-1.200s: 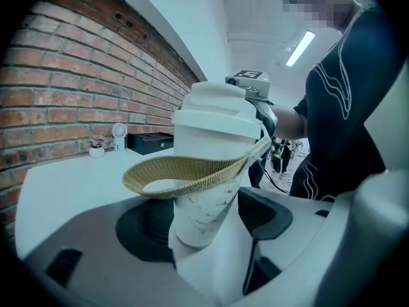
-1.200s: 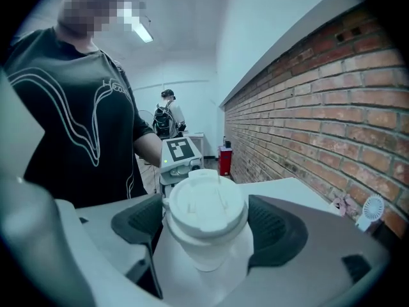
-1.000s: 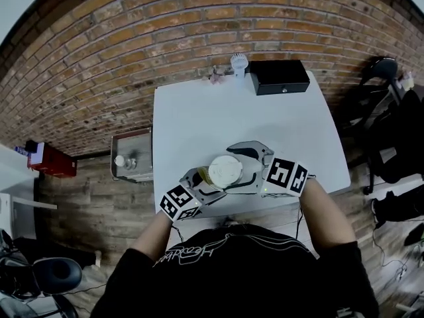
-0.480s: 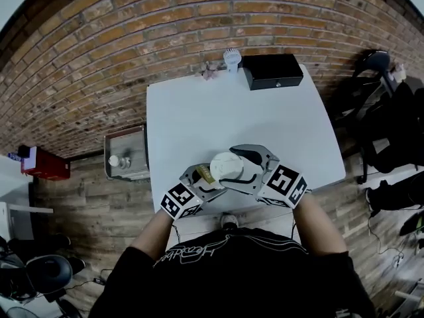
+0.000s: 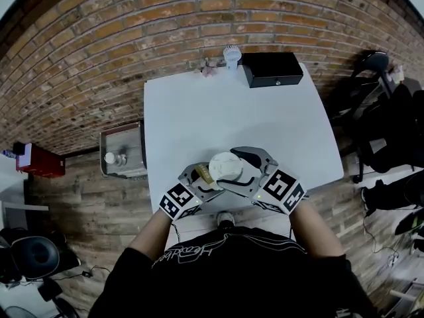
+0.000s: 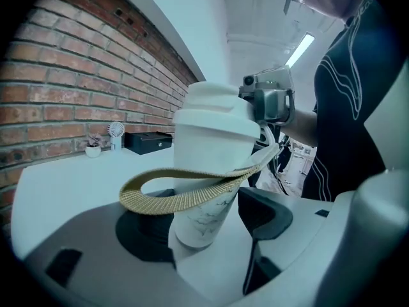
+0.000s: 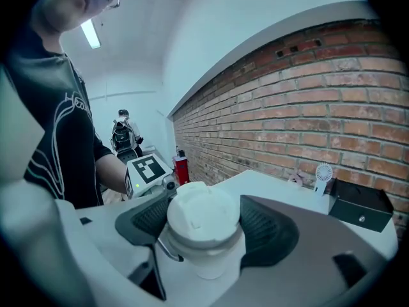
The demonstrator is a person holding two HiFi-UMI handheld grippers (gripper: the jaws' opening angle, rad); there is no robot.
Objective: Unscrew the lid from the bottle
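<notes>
**— What is your left side doing?**

— My left gripper [image 6: 203, 208] is clamped on the lower body of the bottle [image 6: 198, 226], the white marbled part, with a dark pad on either side. A tan woven strap [image 6: 185, 197] loops out from under the bottle's wide top, toward that gripper's camera.

**— And where is the bottle itself?**

— It is near the front edge of the white table [image 5: 199, 111], right in front of my chest and between my two grippers. It stands roughly upright. I can't tell whether its base rests on the table or hangs just above it.

**— The lid?**

— The white lid [image 7: 203, 211] sits on top of the bottle. My right gripper [image 7: 204, 224] comes in from the other side. Its jaws have just been closing, with the lid between them. The ribbed dark pads press on the lid from both sides, so I have it gripped.

**— Anything else on the table?**

— Only at the far edge, by the brick wall [image 5: 132, 45]. A small potted plant [image 6: 93, 148] stands there, then a small white fan [image 5: 230, 53] just beside it, then a black box [image 5: 273, 69]. All three are well apart from the bottle.
</notes>
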